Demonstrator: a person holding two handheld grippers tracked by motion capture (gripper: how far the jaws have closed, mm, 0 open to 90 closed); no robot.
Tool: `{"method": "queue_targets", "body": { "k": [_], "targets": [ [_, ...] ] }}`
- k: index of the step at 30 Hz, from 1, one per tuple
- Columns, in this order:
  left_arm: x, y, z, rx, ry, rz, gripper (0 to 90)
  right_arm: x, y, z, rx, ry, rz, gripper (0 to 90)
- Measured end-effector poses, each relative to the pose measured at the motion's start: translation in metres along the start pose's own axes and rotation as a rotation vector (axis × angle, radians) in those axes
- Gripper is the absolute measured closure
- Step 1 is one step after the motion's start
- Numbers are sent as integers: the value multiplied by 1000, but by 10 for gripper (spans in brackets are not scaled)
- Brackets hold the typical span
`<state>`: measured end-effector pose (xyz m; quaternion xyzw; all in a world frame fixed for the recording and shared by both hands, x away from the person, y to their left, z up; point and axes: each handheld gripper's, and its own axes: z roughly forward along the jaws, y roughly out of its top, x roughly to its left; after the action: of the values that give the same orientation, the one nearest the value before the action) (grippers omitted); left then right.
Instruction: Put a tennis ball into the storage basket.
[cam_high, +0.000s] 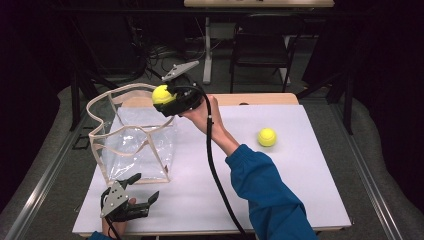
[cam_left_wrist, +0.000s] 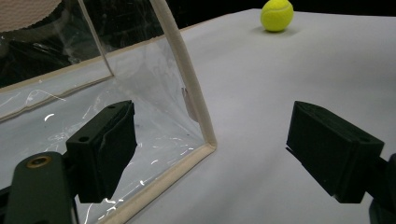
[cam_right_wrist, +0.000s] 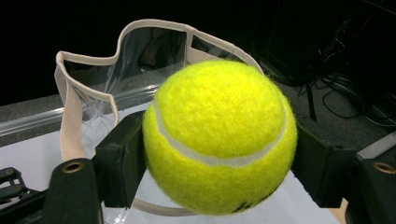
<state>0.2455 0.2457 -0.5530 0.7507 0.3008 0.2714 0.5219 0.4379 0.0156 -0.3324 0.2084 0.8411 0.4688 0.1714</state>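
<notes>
White tabletop (cam_high: 280, 190) is seen spread beneath everything, with a clear plastic bag trimmed in beige fabric (cam_high: 131, 137) stood upright at its left, mouth open to the top. A yellow felt tennis ball (cam_high: 162, 94) is pinched between the jaws of the right gripper (cam_high: 167, 97), which is held above the bag's rear right rim; in the right gripper view the ball (cam_right_wrist: 219, 135) is seen pressed on both sides, with the bag's opening (cam_right_wrist: 88, 70) beyond it. The left gripper (cam_high: 142, 192) is rested near the bag's front corner, its jaws spread wide and nothing held. A second yellow tennis ball (cam_high: 267, 137) is left lying well apart at the right. The carrying step is judged nearly done; next, the held ball must be brought squarely over the mouth and released.
</notes>
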Motion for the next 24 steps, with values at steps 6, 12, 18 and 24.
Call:
{"method": "queue_targets", "body": {
  "k": [6,12,18,24],
  "targets": [
    [0,0,0,-1,-1,-1,158,1,0,6,2,-3,0,260],
    [0,0,0,-5,0,-2,158,2,0,10,-6,-1,7,260],
    [1,0,-1,-7,0,-4,158,4,0,15,-17,9,12,260],
    [2,0,-1,-7,1,-5,158,3,-2,17,-28,13,23,259]
  ]
}}
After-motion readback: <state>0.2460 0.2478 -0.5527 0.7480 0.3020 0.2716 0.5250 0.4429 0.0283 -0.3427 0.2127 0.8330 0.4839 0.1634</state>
